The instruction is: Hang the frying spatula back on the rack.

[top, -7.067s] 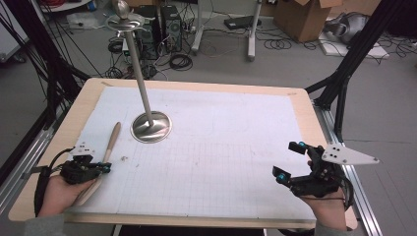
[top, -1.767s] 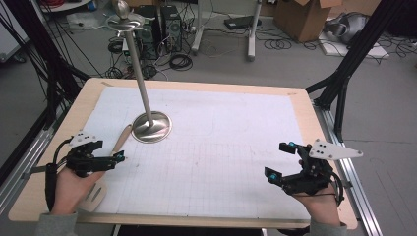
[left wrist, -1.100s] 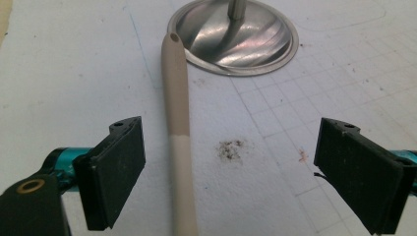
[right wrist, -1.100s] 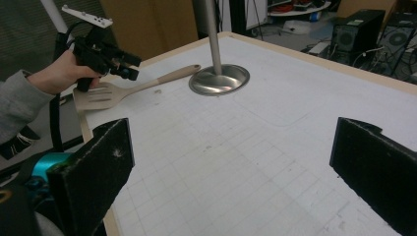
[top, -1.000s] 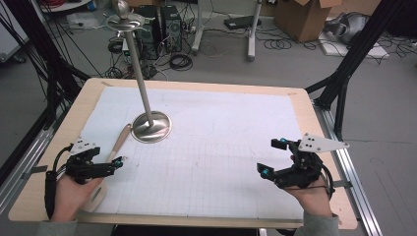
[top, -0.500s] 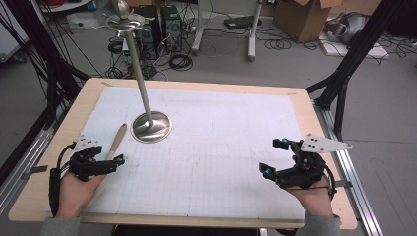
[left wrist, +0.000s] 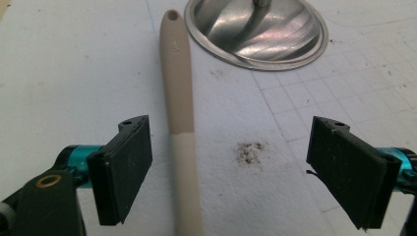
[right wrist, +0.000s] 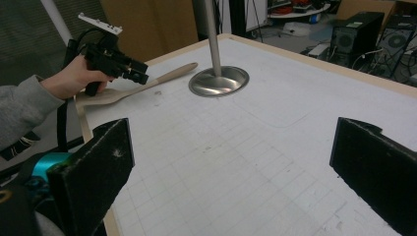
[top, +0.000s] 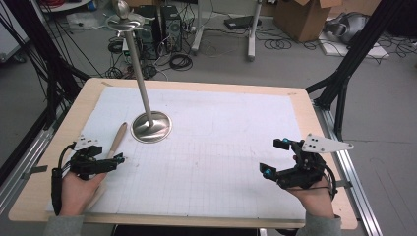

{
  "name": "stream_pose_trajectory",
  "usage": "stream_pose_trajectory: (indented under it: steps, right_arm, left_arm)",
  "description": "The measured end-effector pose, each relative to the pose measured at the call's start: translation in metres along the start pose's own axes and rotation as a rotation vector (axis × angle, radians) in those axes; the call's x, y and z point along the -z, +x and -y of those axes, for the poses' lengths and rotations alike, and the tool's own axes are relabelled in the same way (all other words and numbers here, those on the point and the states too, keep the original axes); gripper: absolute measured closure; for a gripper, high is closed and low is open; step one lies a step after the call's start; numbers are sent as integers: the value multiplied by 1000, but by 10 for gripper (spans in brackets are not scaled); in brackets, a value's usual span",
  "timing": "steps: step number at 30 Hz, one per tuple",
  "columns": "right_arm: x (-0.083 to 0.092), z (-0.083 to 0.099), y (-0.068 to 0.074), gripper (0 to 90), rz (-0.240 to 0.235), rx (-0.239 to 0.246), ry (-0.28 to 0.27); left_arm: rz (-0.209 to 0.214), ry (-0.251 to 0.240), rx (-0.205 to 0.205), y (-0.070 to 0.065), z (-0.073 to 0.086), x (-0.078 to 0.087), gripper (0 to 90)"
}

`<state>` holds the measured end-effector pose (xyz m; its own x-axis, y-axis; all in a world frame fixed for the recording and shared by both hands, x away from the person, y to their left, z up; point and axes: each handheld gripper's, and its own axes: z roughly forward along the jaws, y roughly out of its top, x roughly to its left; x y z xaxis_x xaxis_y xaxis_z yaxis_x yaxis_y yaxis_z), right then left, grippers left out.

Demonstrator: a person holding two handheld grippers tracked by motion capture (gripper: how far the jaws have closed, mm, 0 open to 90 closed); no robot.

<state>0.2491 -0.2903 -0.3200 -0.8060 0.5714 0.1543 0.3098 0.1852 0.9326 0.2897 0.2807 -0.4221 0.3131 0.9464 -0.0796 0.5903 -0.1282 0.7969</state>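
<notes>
At the left I have the left hand-held gripper (top: pixel 118 160) low over the surface (top: pixel 305 105), near its left edge. Its jaws stand wide and have just been closing a little, with the spatula (left wrist: pixel 179 123) between them but not touched by either pad. In the left gripper view the handle runs up the middle, nearer my left jaw than the right one, and its holed end lies just beside the stand (left wrist: pixel 258 32). The spatula lies flat on the white grid sheet (top: pixel 221 147); in the right gripper view its broad blade sits under the hand (right wrist: pixel 74 78) that carries the left hand-held gripper. A small patch of dark crumbs (left wrist: pixel 250 151) marks the sheet between the jaws, right of the handle.

Further right, the stand's round steel base rests on the sheet and its pole rises straight up to a small dish at the top.

At the right, the right hand-held gripper (top: pixel 275 157) hangs just above the sheet near the right edge, well apart from the spatula. Its jaws gape wide with nothing between them.
</notes>
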Motion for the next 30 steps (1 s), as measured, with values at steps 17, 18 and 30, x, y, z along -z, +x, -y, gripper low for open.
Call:
stream_pose_trajectory:
  steps: [17, 18, 30]
  right_arm:
    - [0, 0, 1, 16, -1, -4, 10]
    - [0, 0, 1, 16, -2, -5, 7]
    - [1, 2, 2, 16, -1, -7, 15]
  left_arm:
    - [-13, 29, -18, 2, 6, -6, 295]
    - [-14, 30, -21, 2, 7, -7, 296]
    - [16, 45, -18, 7, 13, -11, 370]
